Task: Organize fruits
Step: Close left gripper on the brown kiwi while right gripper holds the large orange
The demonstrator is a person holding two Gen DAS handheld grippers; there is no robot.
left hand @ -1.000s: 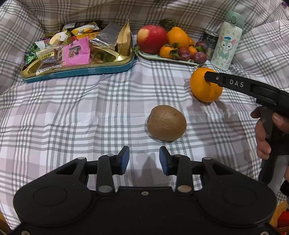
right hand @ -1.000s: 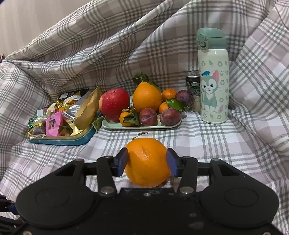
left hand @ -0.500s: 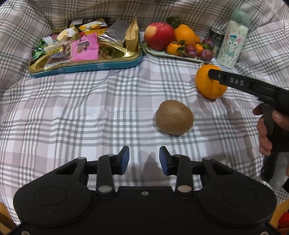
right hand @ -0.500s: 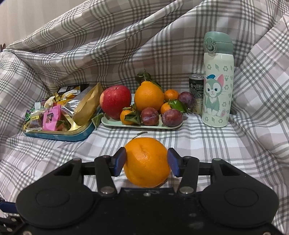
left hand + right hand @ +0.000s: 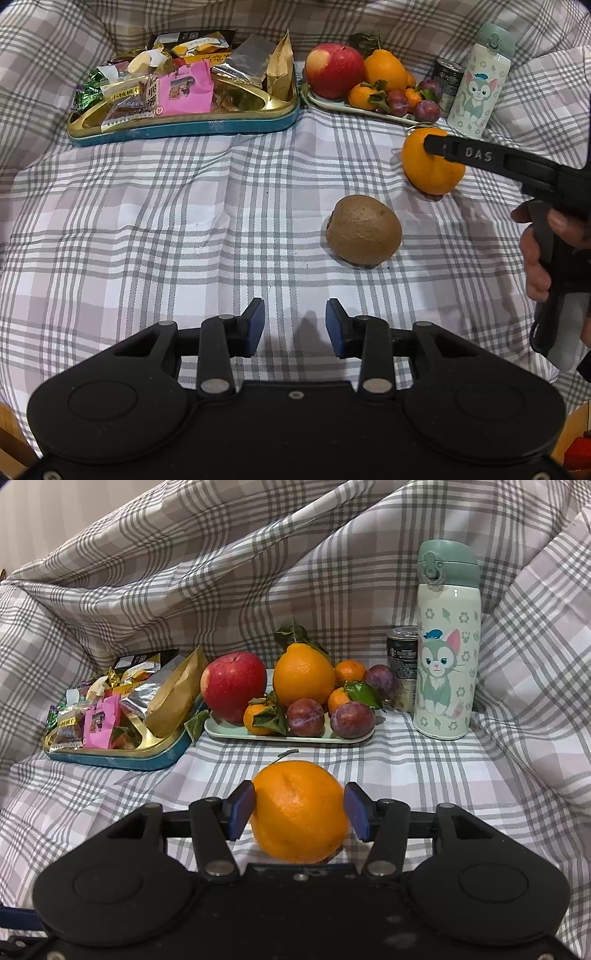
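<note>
- Orange (image 5: 299, 812): sits between the two blue pads of the right tool (image 5: 298, 810), its underside on the checked cloth (image 5: 424, 775). In the right wrist view both pads look just beside its skin; whether they press it or leave a thin gap, I cannot tell.
- Same orange in the left wrist view (image 5: 432, 170): the right tool's black finger (image 5: 480, 155) crosses its upper side.
- Kiwi (image 5: 364, 230): loose on the cloth, near the orange on the side toward the left tool, touching nothing else.
- Left tool (image 5: 294, 325): pads apart, nothing between them; it is short of the kiwi, with bare cloth in between.
- Fruit plate (image 5: 229, 733): beyond the orange, near it. It holds a red apple (image 5: 234, 685), a large leafy orange fruit (image 5: 303, 675), small tangerines (image 5: 258, 718) and plums (image 5: 306, 716).
- Snack tin (image 5: 110, 760): beyond the orange, touching the plate's far-from-bottle end; filled with wrapped sweets and packets.
- Cat-print bottle (image 5: 445, 657): upright beyond the orange, just beside the plate's other end, with a dark can (image 5: 402, 664) behind it.
- Right hand (image 5: 535, 251): wrapped round the right tool's grip.
</note>
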